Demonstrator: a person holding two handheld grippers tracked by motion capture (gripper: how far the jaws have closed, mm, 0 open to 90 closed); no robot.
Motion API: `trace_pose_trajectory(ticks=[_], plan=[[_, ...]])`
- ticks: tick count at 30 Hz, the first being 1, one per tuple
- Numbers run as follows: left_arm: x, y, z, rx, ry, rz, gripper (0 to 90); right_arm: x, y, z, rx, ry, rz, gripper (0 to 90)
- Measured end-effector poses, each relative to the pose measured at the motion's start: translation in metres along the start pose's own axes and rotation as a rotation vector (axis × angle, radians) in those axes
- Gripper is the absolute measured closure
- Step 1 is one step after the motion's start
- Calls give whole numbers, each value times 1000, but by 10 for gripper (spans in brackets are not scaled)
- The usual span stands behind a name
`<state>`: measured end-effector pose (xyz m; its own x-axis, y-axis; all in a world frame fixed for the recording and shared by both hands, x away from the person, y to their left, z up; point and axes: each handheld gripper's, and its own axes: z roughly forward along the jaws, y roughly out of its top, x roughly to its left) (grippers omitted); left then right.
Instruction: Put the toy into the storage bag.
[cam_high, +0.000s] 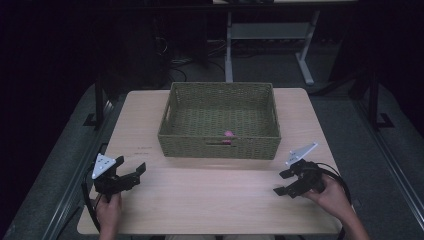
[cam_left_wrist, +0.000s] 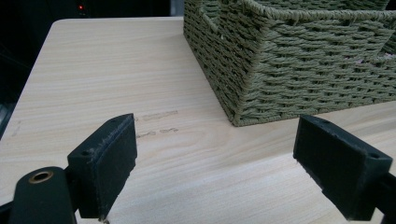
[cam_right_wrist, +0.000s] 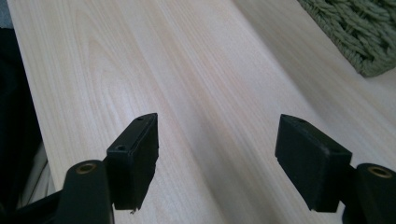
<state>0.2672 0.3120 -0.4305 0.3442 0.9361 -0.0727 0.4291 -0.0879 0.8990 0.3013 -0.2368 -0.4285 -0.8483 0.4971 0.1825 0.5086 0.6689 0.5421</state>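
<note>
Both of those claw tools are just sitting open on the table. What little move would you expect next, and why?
Probably the right gripper lifts toward the woven basket, since a small pink object lies inside against its near wall. Both grippers, the left gripper too, sit open and hold nothing, with bare table before them.

Dim, dark-edged high view; brighter, sharp gripper views, soft shadows.

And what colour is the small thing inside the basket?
Pink. The small thing lies by the basket's near wall, best seen in the high view.
</note>
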Motion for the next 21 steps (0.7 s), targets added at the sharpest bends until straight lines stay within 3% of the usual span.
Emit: trace_pose_trajectory(ticks=[21], plan=[[-1,1,2,4,-2,7,130,15,-26,0,-17,-21,22,281]])
